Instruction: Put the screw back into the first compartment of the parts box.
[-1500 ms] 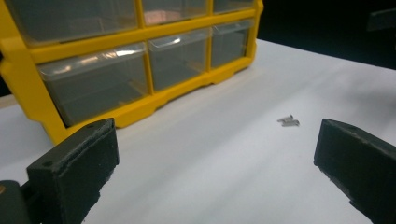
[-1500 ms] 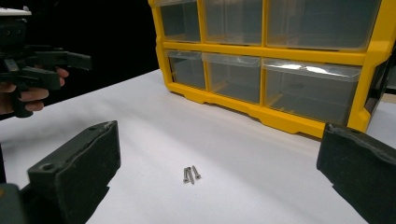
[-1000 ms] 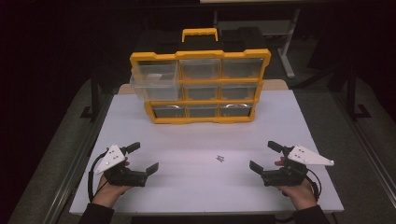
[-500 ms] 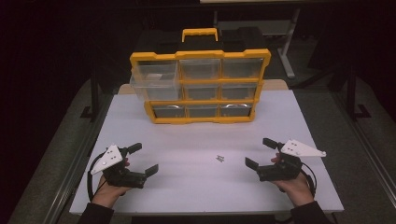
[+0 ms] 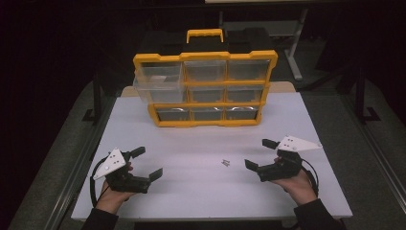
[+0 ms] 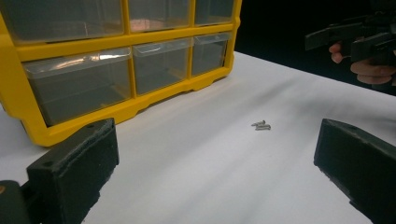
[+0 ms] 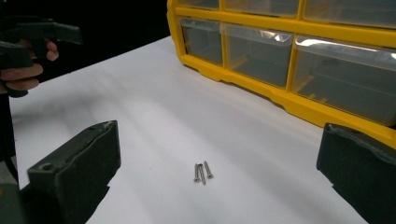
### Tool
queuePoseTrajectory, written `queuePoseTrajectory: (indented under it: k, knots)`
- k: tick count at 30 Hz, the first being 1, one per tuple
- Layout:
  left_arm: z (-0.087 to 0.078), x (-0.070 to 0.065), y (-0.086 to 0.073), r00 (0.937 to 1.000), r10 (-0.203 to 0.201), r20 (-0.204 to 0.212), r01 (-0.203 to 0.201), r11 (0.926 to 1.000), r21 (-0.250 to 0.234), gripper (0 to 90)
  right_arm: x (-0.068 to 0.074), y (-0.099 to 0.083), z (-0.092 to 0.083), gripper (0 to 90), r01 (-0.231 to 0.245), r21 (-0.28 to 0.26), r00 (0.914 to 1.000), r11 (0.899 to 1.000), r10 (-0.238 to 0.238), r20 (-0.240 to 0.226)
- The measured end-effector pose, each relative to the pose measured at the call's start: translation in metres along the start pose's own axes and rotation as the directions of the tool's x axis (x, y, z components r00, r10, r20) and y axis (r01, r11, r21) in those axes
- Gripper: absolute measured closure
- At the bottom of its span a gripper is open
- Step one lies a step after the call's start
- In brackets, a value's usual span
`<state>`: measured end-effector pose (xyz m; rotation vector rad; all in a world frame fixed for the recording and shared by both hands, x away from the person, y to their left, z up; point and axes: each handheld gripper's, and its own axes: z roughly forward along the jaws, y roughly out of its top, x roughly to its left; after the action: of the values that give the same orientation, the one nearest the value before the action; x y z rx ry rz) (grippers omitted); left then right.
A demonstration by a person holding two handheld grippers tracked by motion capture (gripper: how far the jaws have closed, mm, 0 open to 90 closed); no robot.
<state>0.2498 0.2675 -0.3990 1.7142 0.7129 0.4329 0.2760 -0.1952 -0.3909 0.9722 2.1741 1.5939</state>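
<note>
White and matte, the table (image 5: 201, 139) ran out from the person's edge into a dark room. Nearest, the left gripper (image 5: 143, 165) sat low over the board in the person's left hand (image 5: 112, 196), its blocky black jaws wide apart and empty; the right gripper (image 5: 261, 154) was held the same way, jaws spread with nothing between them, in the right hand (image 5: 299, 184). Just ahead of the right gripper's jaws, and well off to the side of the left one, lay the screws (image 7: 202, 172), a small cluster of slim, shiny metal pieces touching one another; from the left gripper view they showed as a tiny pair (image 6: 261, 125) out between its jaws. Beyond both grippers stood the organizer (image 5: 206, 88), a glossy yellow plastic frame with clear, boxy drawers and a carry handle on top; its upper drawer (image 5: 158, 81) on the left gripper's side stuck out, open. As a judgement, the screws would be hard to pinch: thin, smooth and flat on a slick board, they could skate away or roll if a broad jaw pad nudged them, and closing on the cluster might lift one and scatter the rest.
</note>
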Motion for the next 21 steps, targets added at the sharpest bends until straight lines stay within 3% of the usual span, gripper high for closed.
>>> queuePoseTrajectory:
  k: [21]
  knots:
    - [0.002, -0.001, -0.002, 0.9999, 0.005, -0.013, -0.005, 0.9999, 0.013, 0.0, -0.003, 0.017, 0.031, 0.7, 0.030, 0.129, 0.9992, 0.991, -0.026, -0.030]
